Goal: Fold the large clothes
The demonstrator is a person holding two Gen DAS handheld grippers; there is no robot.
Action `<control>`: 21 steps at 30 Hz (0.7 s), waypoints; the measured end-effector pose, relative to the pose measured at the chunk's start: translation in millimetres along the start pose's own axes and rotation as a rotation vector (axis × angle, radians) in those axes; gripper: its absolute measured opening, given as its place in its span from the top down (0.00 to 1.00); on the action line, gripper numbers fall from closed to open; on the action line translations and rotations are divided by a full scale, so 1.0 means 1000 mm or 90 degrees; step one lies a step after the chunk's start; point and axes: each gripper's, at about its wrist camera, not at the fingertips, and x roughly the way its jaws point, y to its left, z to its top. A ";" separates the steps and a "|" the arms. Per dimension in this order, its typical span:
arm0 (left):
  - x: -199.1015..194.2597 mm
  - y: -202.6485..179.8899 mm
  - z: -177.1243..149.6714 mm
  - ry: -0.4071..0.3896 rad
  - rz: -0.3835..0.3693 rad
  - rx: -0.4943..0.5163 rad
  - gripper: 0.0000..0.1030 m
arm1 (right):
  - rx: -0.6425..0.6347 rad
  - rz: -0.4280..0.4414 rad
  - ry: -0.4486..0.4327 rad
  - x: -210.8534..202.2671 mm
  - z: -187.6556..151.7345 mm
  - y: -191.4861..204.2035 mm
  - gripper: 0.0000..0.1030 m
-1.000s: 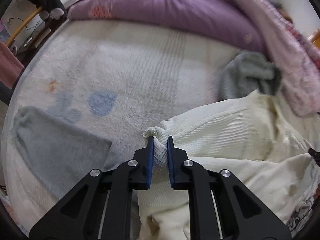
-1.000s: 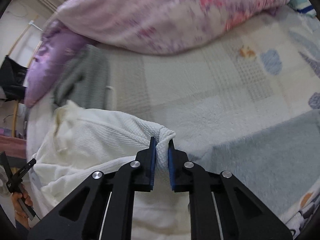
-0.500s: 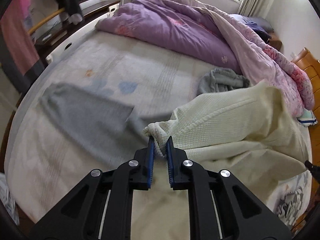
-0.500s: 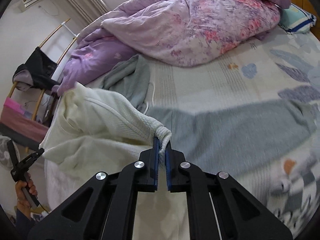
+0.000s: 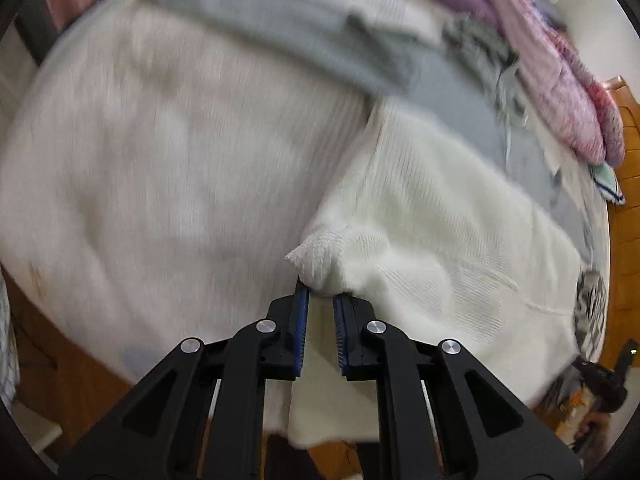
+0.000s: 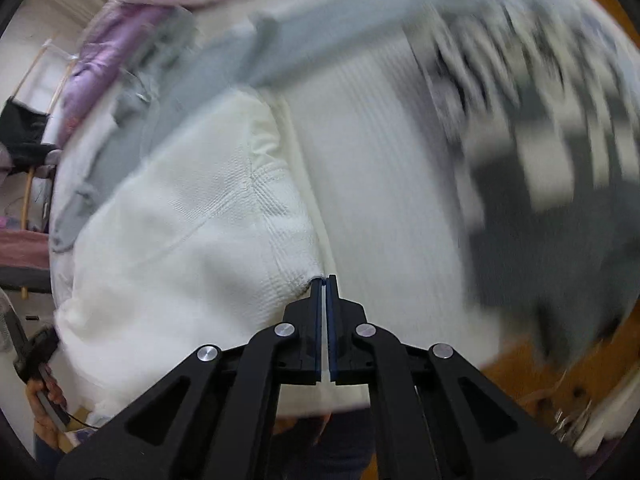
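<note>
Bed [image 5: 160, 168] carries the cream knitted garment [image 5: 432, 216]. Left gripper [image 5: 320, 300] pinches one bunched corner; right gripper [image 6: 324, 280], nearly closed, clamps another edge.

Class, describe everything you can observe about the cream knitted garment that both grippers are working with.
The cream garment is a thick, ribbed or waffle-textured knit with a visible seam, off-white all over. It lies spread on the bed, its near edge hanging over the side. The left gripper pinches a bunched corner; the right gripper is shut on another corner. Its far side overlaps a grey garment. Motion blur hides finer details.
</note>
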 end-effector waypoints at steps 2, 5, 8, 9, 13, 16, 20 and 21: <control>0.000 0.007 -0.016 0.001 0.010 -0.016 0.87 | 0.033 0.005 0.002 -0.001 -0.013 -0.003 0.94; -0.007 0.022 -0.039 -0.008 -0.025 -0.085 0.67 | 0.097 0.039 -0.009 -0.006 -0.033 -0.006 0.84; -0.013 0.023 -0.058 -0.022 -0.074 -0.147 0.54 | 0.163 0.102 -0.005 0.001 -0.048 -0.007 0.61; -0.010 0.021 -0.062 -0.019 -0.082 -0.158 0.54 | 0.179 0.118 -0.006 0.006 -0.049 -0.006 0.61; 0.012 0.001 -0.062 -0.005 -0.074 -0.171 0.54 | 0.255 0.189 0.017 0.042 -0.055 0.002 0.60; 0.033 -0.010 -0.060 0.003 -0.058 -0.176 0.54 | 0.270 0.203 0.029 0.065 -0.055 0.014 0.60; 0.050 -0.026 -0.061 0.008 -0.030 -0.157 0.95 | 0.230 0.196 0.025 0.072 -0.046 0.024 0.95; 0.046 -0.027 -0.062 -0.006 -0.031 -0.162 0.95 | 0.214 0.186 0.024 0.069 -0.046 0.026 0.95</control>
